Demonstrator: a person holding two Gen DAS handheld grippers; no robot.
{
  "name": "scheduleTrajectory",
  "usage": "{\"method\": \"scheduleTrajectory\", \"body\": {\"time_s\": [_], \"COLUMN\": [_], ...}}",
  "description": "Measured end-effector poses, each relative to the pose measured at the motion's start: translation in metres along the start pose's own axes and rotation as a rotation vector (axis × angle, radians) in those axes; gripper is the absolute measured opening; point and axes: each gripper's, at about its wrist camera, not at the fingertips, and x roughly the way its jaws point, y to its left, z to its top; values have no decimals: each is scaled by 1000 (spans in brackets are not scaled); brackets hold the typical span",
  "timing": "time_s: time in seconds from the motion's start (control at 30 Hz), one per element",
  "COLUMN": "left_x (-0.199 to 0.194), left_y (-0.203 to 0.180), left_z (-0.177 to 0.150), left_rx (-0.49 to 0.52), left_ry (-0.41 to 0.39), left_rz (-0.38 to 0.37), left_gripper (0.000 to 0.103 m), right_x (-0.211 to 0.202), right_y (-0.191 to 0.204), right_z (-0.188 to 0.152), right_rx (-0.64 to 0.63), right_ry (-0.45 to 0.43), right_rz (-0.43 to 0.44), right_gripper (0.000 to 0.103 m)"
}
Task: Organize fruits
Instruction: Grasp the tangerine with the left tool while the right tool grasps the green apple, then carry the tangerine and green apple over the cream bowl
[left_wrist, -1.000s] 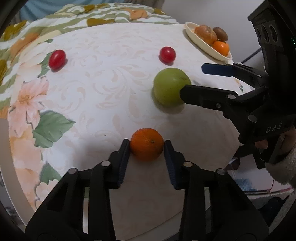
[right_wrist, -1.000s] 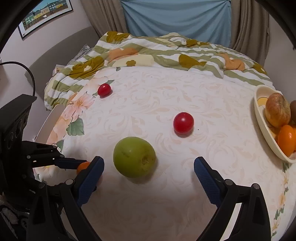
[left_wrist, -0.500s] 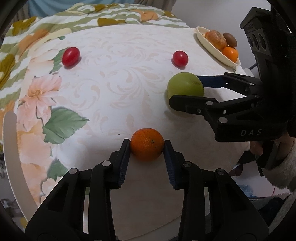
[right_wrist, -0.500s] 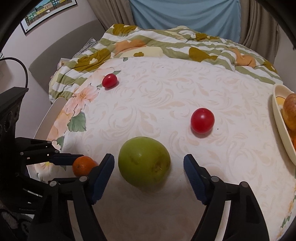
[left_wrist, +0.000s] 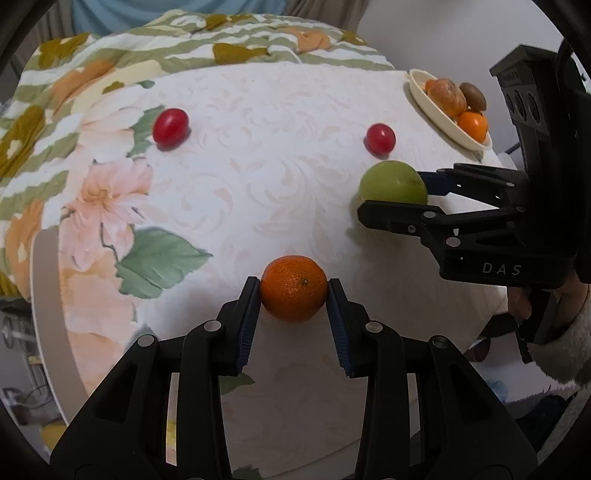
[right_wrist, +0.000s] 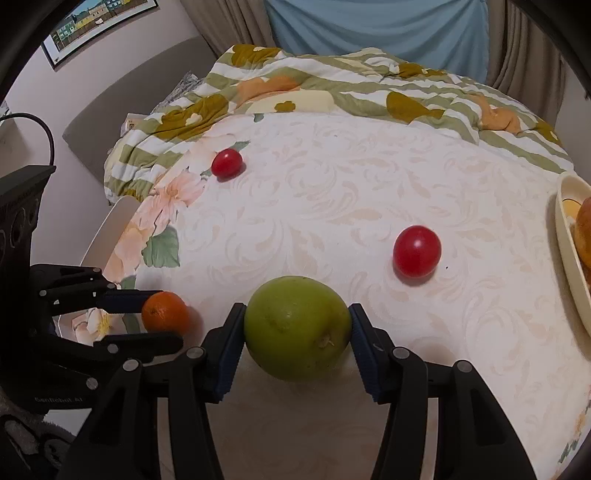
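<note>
Blue curtain (right_wrist: 376, 26) behind; framed picture (right_wrist: 96, 26) on wall; floral quilt (right_wrist: 332, 85).

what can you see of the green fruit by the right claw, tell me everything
The round green apple-like fruit is smooth and matte, yellowish green, with a small brownish dimple low on its near side. It sits on the white floral-patterned tablecloth, near the front edge. The right claw is closed on it, one blue ribbed pad against each side. A small round red tomato lies beyond it, apart. The small orange mandarin, held in the left claw, does not touch it.
</note>
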Motion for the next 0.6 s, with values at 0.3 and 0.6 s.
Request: {"method": "scheduleTrajectory", "body": {"time_s": [0.3, 0.6], "left_x": [-26, -68], "left_y": [3, -9], "left_z": [11, 36], "left_rx": [-3, 58], "left_ry": [-54, -143], "left_rz": [6, -1], "left_gripper": [43, 43], "right_x": [-22, -73], "right_y": [6, 11], "right_z": [11, 25], "right_rx": [1, 62], "right_ry": [-40, -128], "right_rz": [-15, -62], "right_gripper": [51, 51]}}
